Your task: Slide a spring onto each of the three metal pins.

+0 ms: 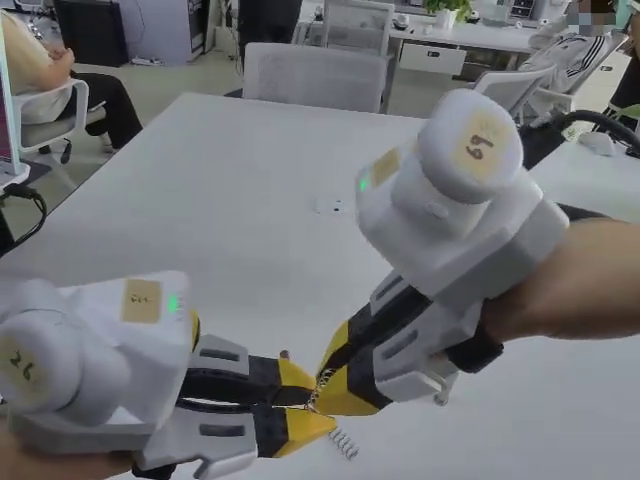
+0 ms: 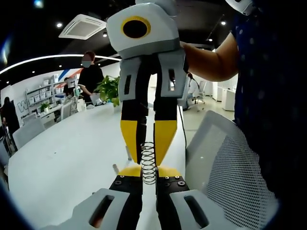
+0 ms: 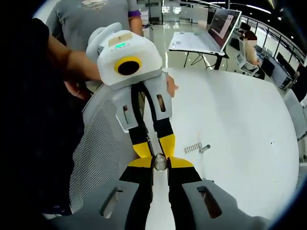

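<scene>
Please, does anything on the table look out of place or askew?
Only a loose spring lying flat on the table beside a small pin, not on it. A second spring is gripped in the air. Nothing looks damaged.

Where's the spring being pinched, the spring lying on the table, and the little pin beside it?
held spring [image 2: 148, 162], left gripper view, on its middle coils.
loose spring [image 3: 193, 148], right gripper view, on its middle.
metal pin [image 3: 205, 148], right gripper view, on its middle.
</scene>
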`<state>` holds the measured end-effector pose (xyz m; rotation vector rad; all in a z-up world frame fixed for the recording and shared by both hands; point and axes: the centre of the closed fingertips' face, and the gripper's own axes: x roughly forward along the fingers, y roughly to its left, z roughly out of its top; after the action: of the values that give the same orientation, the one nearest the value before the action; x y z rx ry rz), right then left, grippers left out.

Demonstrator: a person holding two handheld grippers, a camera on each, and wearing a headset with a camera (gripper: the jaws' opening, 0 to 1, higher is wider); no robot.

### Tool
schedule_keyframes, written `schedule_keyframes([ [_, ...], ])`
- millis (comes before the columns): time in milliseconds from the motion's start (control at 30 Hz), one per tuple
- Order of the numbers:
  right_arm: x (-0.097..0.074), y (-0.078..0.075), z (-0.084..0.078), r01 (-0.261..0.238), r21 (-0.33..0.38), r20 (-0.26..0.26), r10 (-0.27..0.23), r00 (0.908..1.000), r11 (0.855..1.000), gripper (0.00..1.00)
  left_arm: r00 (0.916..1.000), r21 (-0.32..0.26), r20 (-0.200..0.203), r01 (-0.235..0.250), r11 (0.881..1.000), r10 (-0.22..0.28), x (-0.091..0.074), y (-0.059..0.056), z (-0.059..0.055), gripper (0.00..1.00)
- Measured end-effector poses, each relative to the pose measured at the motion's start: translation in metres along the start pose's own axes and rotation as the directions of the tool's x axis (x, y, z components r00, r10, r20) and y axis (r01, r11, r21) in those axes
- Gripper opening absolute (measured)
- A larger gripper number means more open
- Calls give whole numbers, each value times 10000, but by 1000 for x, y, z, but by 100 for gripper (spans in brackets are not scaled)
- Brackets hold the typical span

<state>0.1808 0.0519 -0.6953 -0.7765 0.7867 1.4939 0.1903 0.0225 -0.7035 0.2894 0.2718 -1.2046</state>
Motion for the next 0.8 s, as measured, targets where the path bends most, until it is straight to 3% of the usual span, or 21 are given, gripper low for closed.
schedule_keyframes([
  [167, 1, 0, -3, -39, -113, -291, 36, 9996, 9999, 8, 9999, -29, -169, 30, 10000, -30, 1, -1, -2, 1],
  [600, 0, -2, -5, -37, -101, -554, 31, 9985, 9999, 8, 9998, -304, 187, 75, 9995, -69, 3, 2, -1, 3],
  [700, -1, -6, -5, 93, -159, -596, -103, 9982, 9998, 8, 9990, -524, 437, 72, 9986, -50, 3, 2, 1, 10],
  [800, -3, -9, -7, 110, -26, -620, -112, 9980, 9999, 8, 9995, -477, 301, 7, 9989, 7, 3, 4, -1, 11],
])
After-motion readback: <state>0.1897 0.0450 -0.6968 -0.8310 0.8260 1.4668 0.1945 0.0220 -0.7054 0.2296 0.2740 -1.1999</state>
